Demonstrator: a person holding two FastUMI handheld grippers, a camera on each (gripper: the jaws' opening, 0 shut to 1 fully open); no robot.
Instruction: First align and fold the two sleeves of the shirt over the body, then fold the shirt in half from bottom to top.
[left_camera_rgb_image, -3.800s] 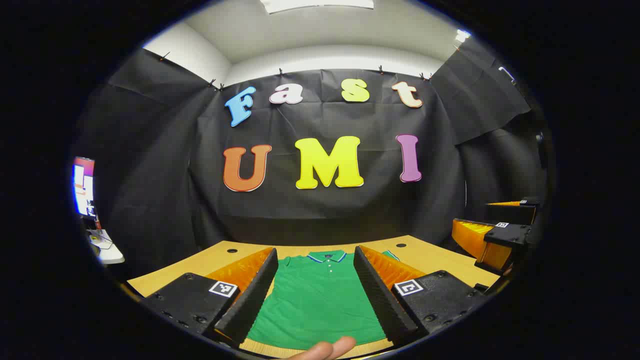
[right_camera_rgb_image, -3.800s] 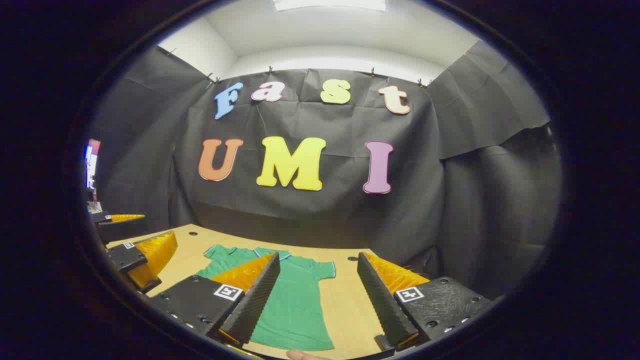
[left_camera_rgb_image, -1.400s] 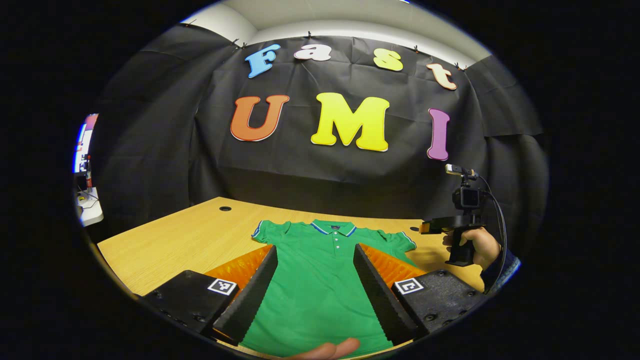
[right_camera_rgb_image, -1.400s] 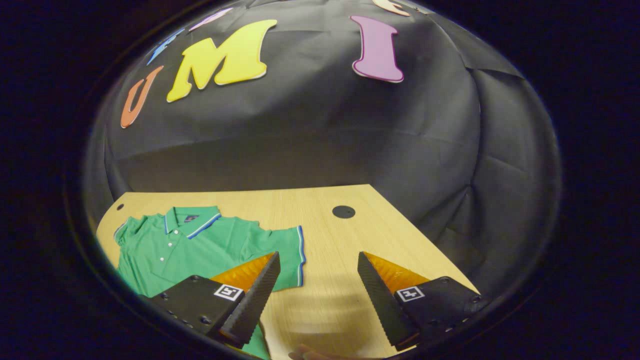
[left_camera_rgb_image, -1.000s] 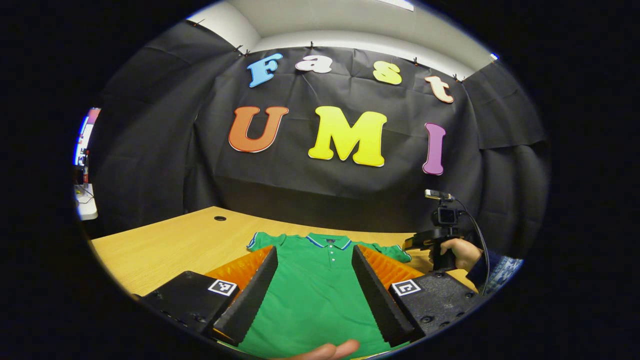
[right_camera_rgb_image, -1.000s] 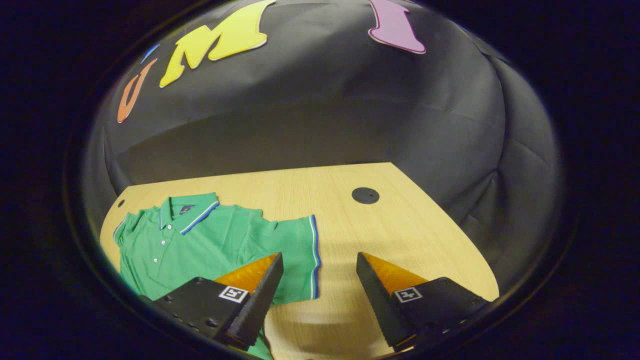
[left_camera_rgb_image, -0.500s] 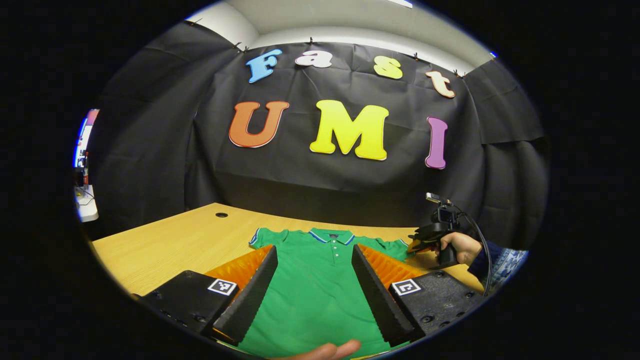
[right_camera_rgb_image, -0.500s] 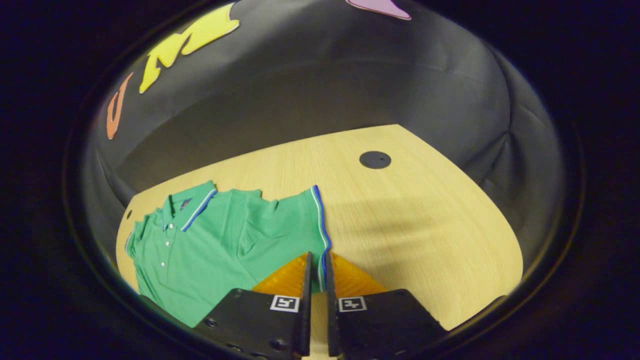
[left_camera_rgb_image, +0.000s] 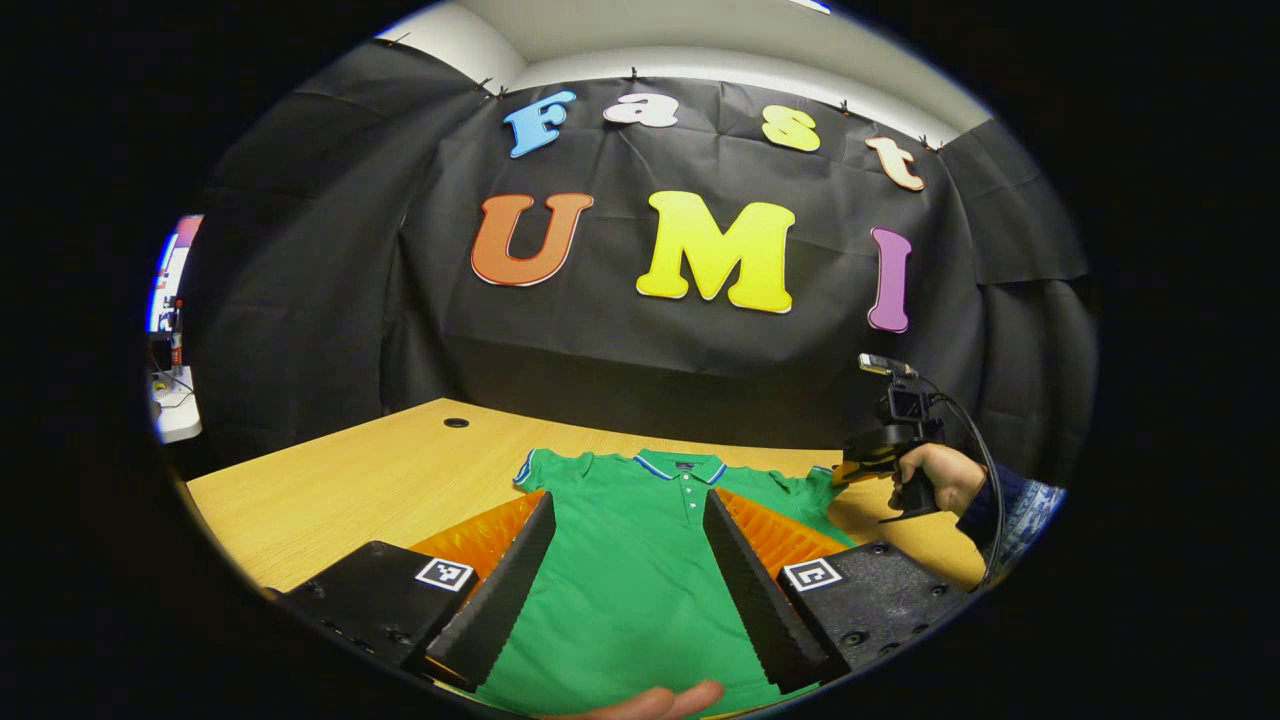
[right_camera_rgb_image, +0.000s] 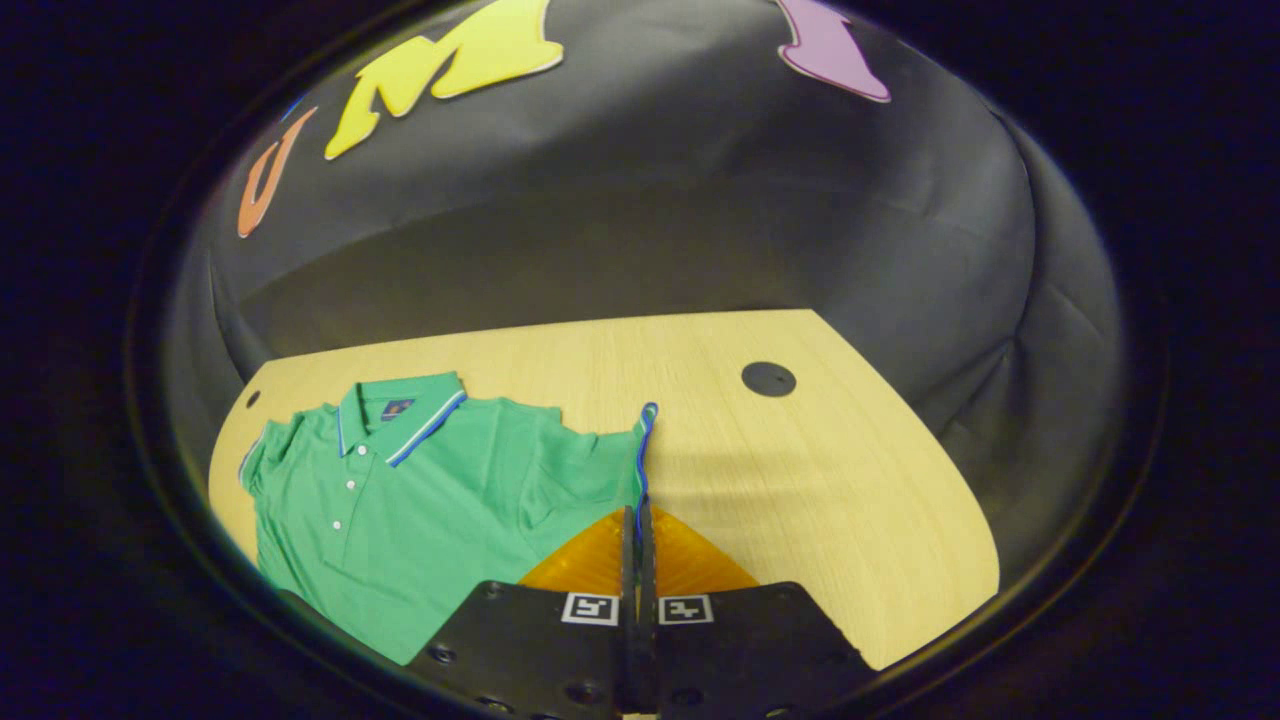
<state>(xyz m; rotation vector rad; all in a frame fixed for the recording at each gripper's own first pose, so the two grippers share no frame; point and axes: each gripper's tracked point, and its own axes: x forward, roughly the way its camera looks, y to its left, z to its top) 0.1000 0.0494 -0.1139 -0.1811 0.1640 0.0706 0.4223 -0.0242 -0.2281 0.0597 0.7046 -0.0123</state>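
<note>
the light wooden counter (left_camera_rgb_image: 330, 480) fills the lower half of both views, running back to the black cloth wall, with a round dark cable hole (right_camera_rgb_image: 768, 379) right of centre in the right gripper view and another (left_camera_rgb_image: 456, 422) at left centre in the left gripper view.

the shirt (left_camera_rgb_image: 630, 570), a green polo with blue-and-white trim on collar and cuffs and a short white-button placket, lies face up on the counter, collar toward the wall. in the left gripper view it sits at lower centre; in the right gripper view it sits at lower left (right_camera_rgb_image: 400, 500). its body looks flat, with some creasing near the shoulder beside the lifted sleeve.

the left hand-held gripper (left_camera_rgb_image: 625, 590) hovers at the bottom centre of its view above the shirt's body, fingers spread wide and grasping nothing.

the right hand-held gripper (right_camera_rgb_image: 637, 525) at the bottom centre of its own view is clenched on the striped cuff (right_camera_rgb_image: 645, 450) of one sleeve, which stands up off the counter as a thin edge. in the left gripper view it appears at right centre (left_camera_rgb_image: 850, 472), held by a hand (left_camera_rgb_image: 935, 480) in a patterned sleeve, at the shirt's sleeve end.
</note>
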